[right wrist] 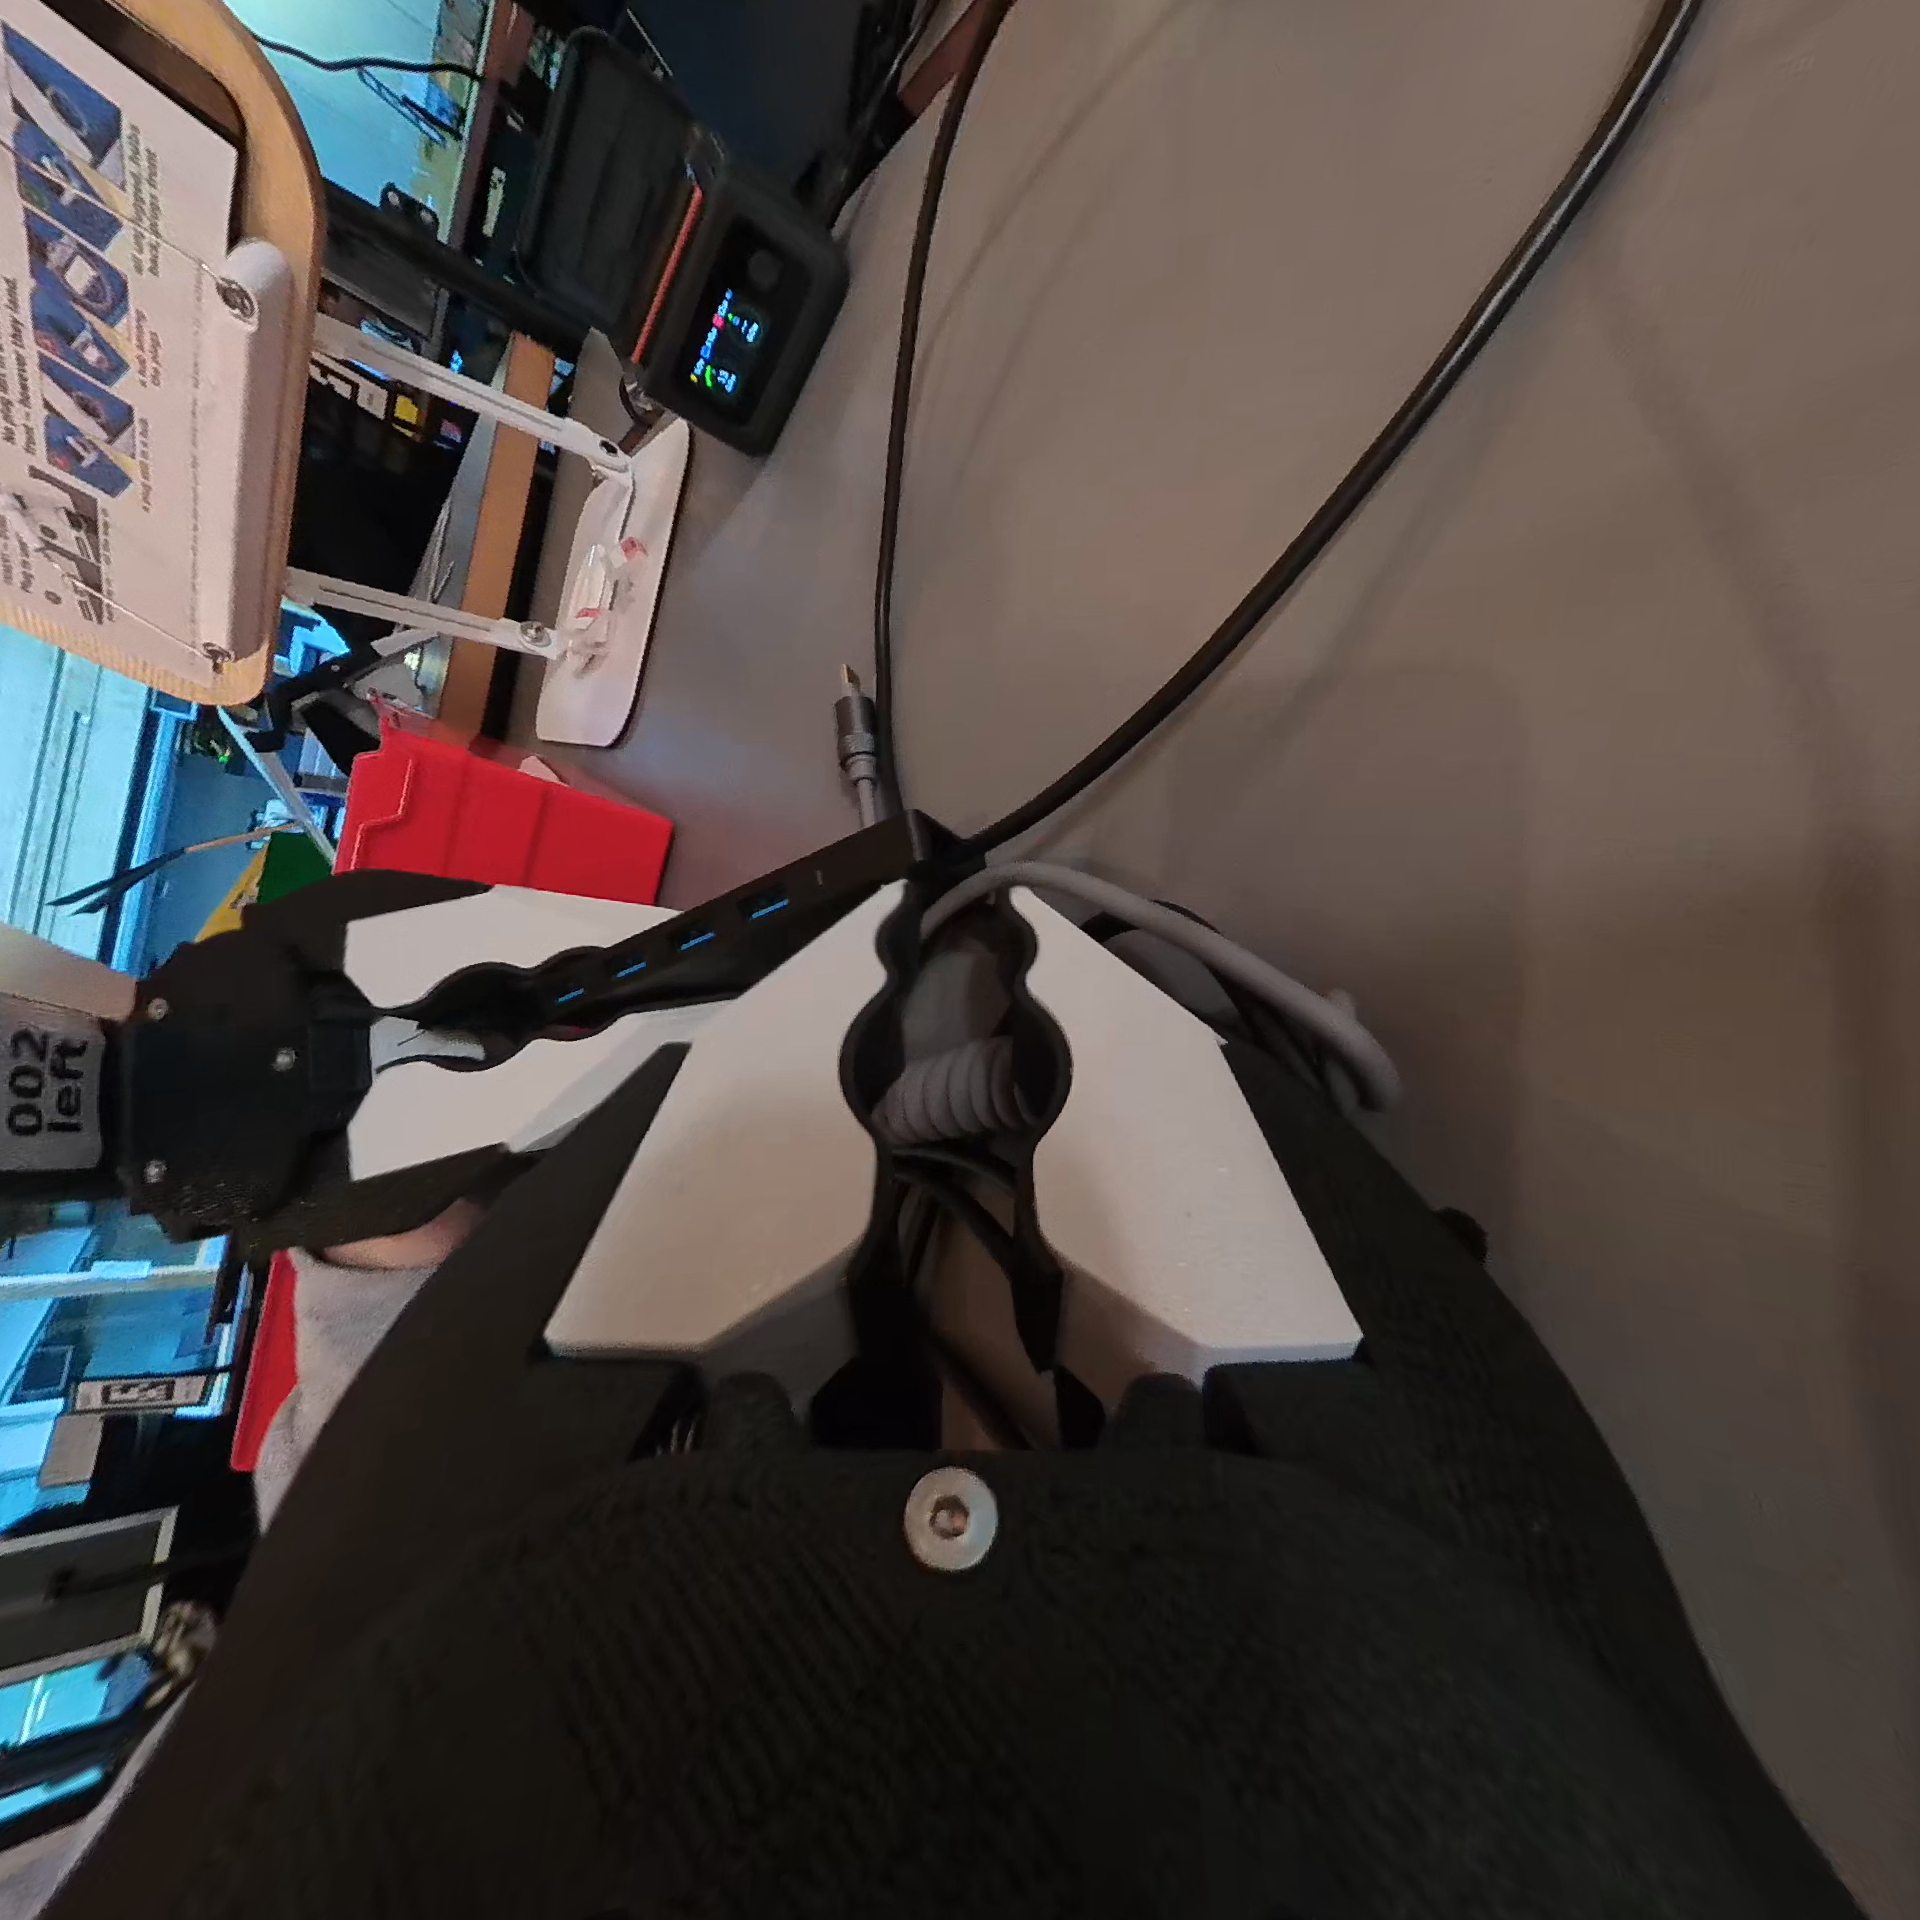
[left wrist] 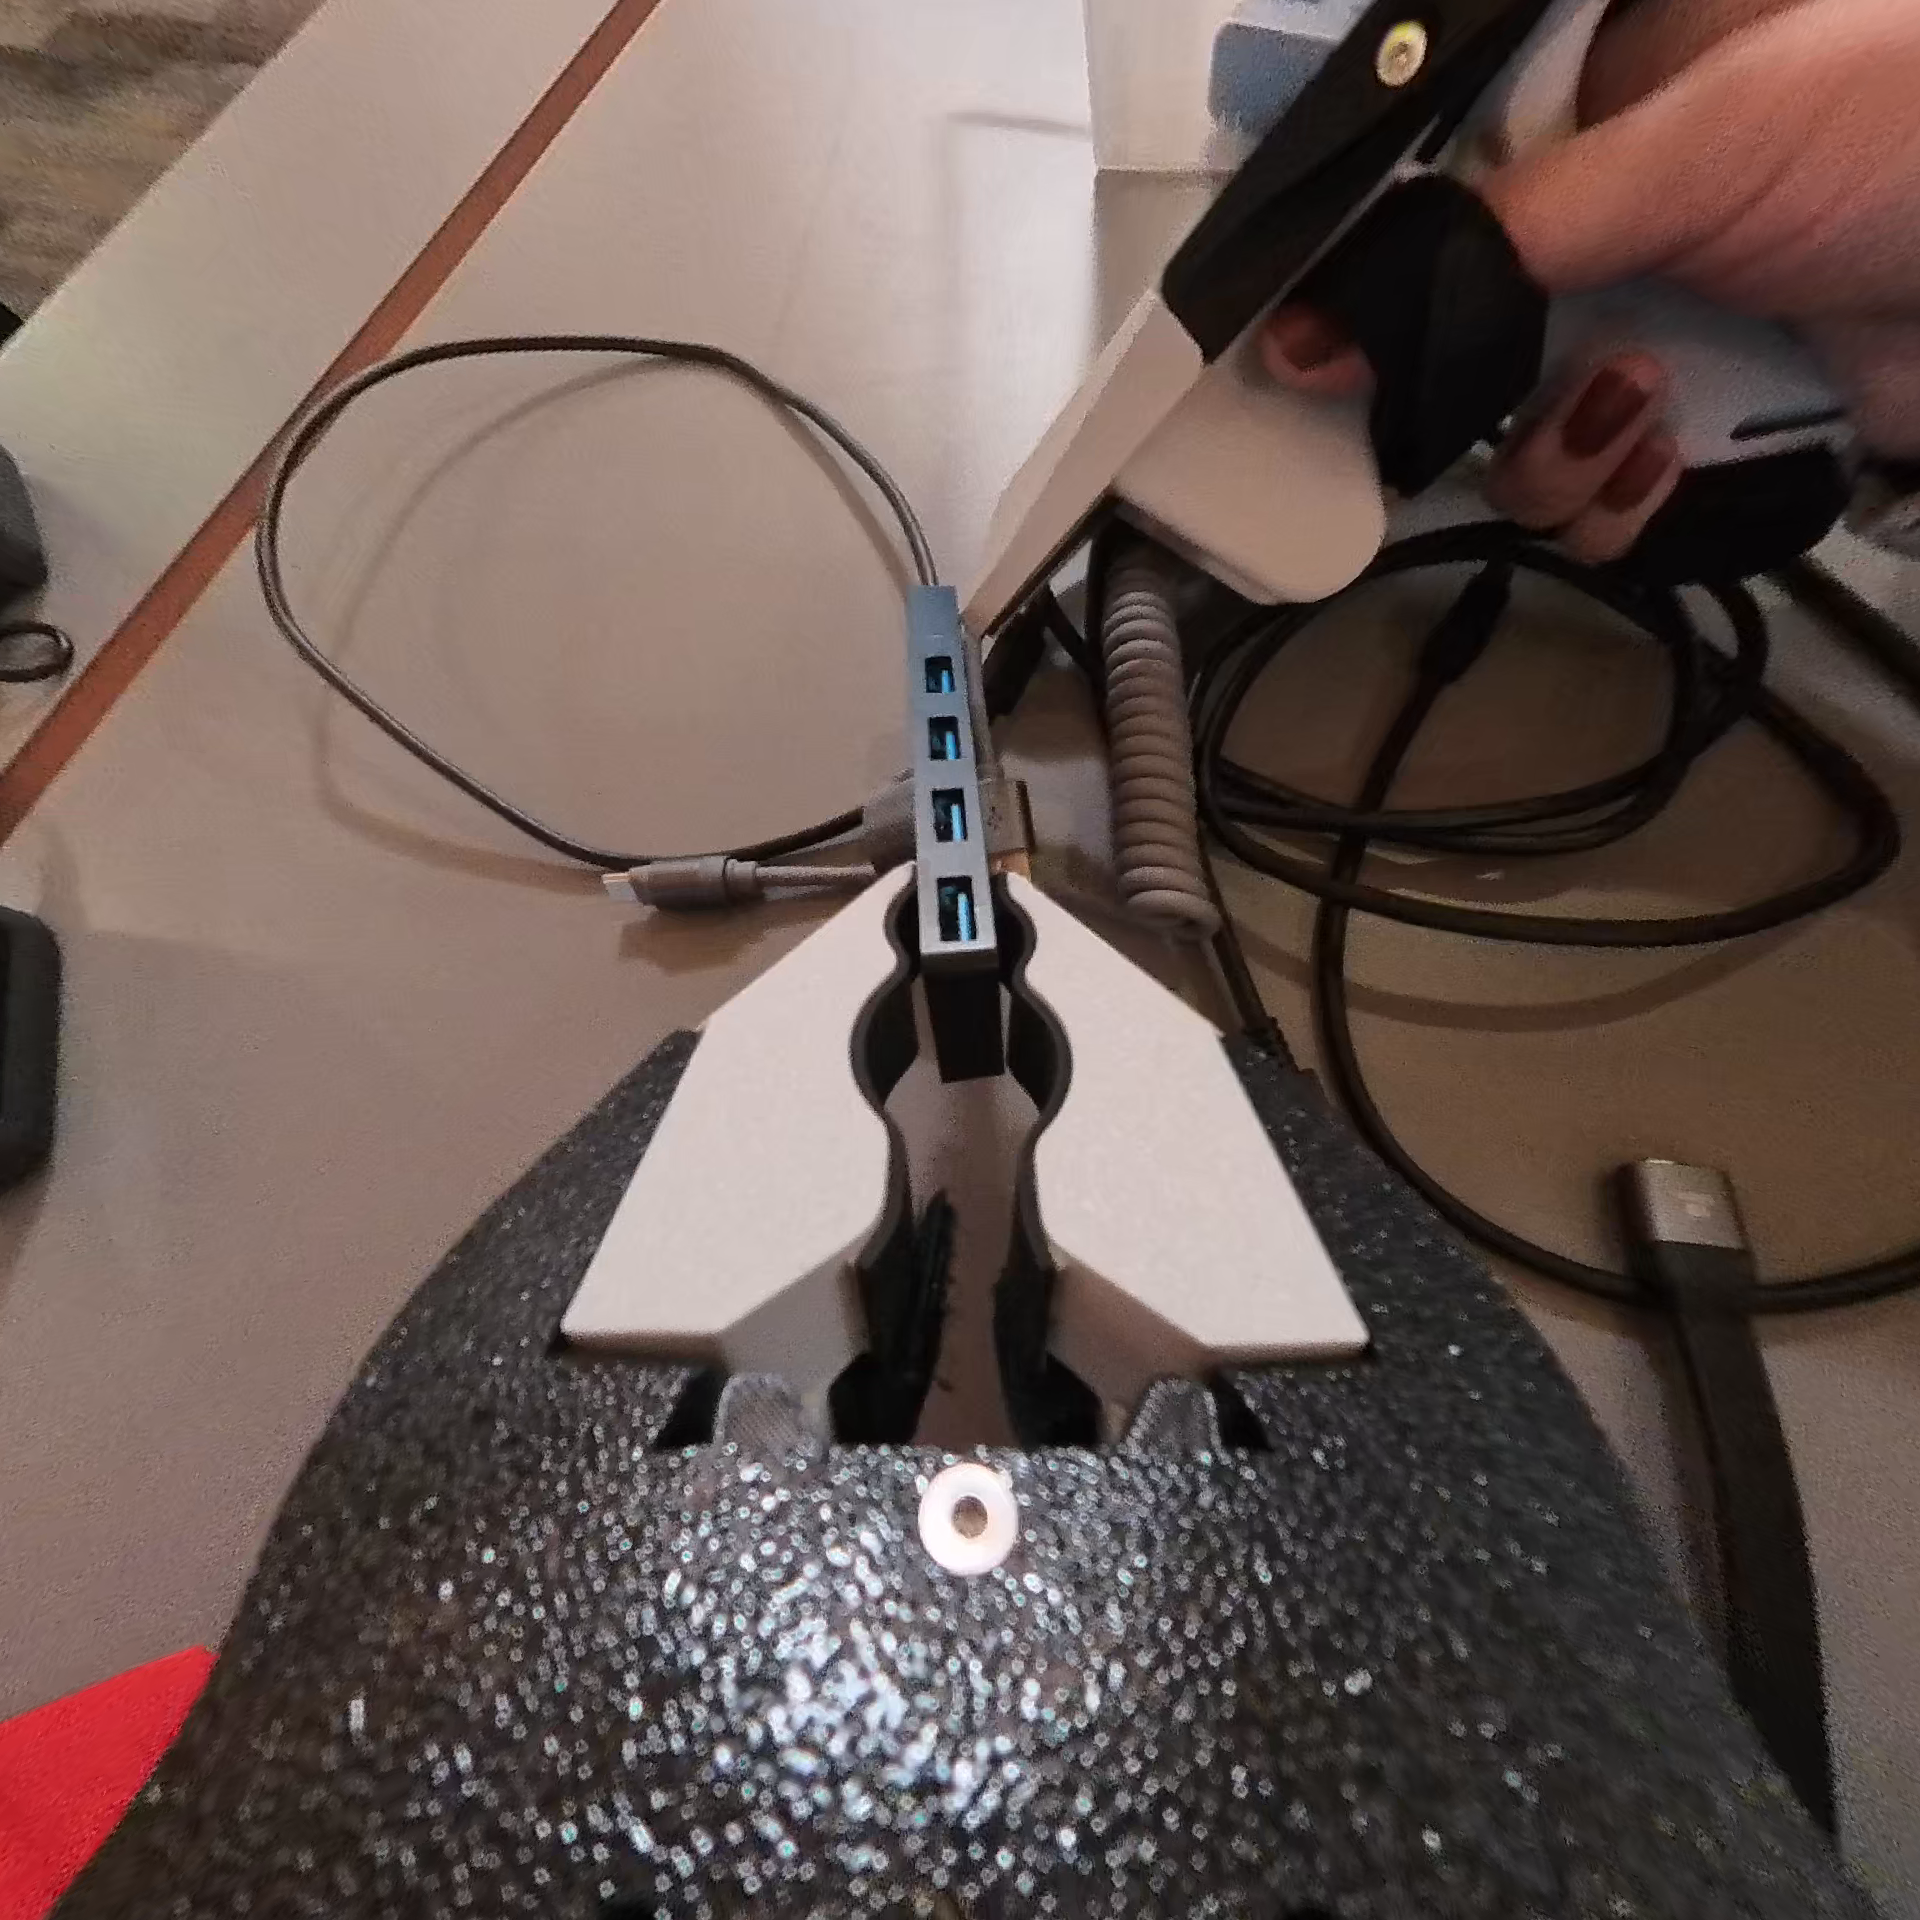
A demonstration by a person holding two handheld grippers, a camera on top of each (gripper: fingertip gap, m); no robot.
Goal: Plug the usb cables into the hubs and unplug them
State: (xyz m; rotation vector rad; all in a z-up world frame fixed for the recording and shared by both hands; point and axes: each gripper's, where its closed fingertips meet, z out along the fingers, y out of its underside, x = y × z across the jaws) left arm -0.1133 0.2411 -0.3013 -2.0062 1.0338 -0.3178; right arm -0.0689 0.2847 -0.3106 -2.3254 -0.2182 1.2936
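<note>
My left gripper [left wrist: 958, 935] is shut on the near end of a slim grey USB hub [left wrist: 948, 769] with blue ports and holds it on edge above the table. The hub's thin cable [left wrist: 416, 727] loops left and ends in a loose grey plug [left wrist: 675, 883] on the table. My right gripper [right wrist: 956, 925], held by a hand, sits at the hub's far end [right wrist: 883, 857] and is closed around a grey coiled cable [right wrist: 945, 1101]. In the left wrist view its white finger [left wrist: 1195, 468] reaches down beside the hub. The left gripper [right wrist: 582, 977] also shows in the right wrist view.
Tangled black cables [left wrist: 1558, 831] lie right of the coiled cable [left wrist: 1143, 727]. A loose silver USB plug [left wrist: 1683, 1216] lies at the near right. A red bin [right wrist: 509, 831], a black device with a lit screen [right wrist: 738, 343] and a white stand [right wrist: 613, 582] stand farther off. Some 7 centimeters of space lies between my two pairs of fingers.
</note>
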